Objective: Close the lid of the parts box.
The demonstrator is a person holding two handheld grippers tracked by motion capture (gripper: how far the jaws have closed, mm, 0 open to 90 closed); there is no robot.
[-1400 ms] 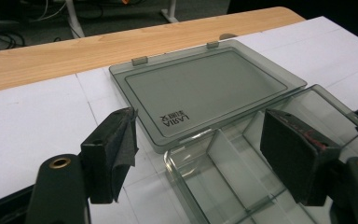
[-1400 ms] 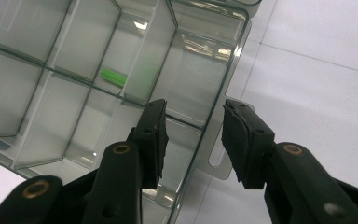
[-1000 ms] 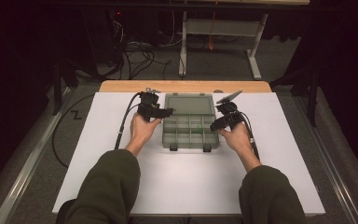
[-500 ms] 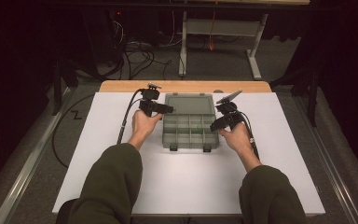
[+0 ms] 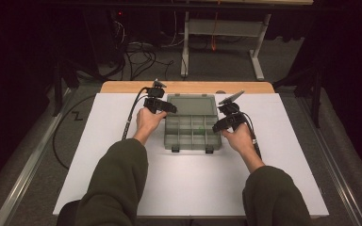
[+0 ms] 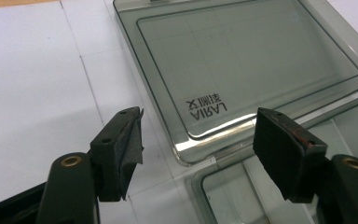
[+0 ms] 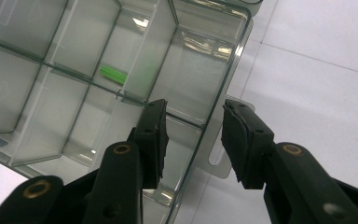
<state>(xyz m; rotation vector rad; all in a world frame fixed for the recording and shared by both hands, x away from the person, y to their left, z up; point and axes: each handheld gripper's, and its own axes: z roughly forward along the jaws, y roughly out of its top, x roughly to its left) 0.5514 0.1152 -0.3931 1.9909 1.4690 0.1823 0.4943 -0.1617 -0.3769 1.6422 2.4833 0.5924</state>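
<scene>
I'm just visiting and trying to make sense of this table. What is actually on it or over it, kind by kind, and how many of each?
Clear compartment box, lid open flat: 1
Small green piece inside one compartment: 1
Hand-held grippers, left gripper and right gripper, both with jaws apart: 2
Total: 4

Organizer box (image 5: 192,133): smoky clear plastic, glossy; lid (image 6: 242,70) smooth, reflective. Tabletop (image 5: 193,183): matt white. Table's far edge strip (image 5: 122,86): wood-look. Gripper pads (image 6: 127,149): matt black, rubbery.
</scene>
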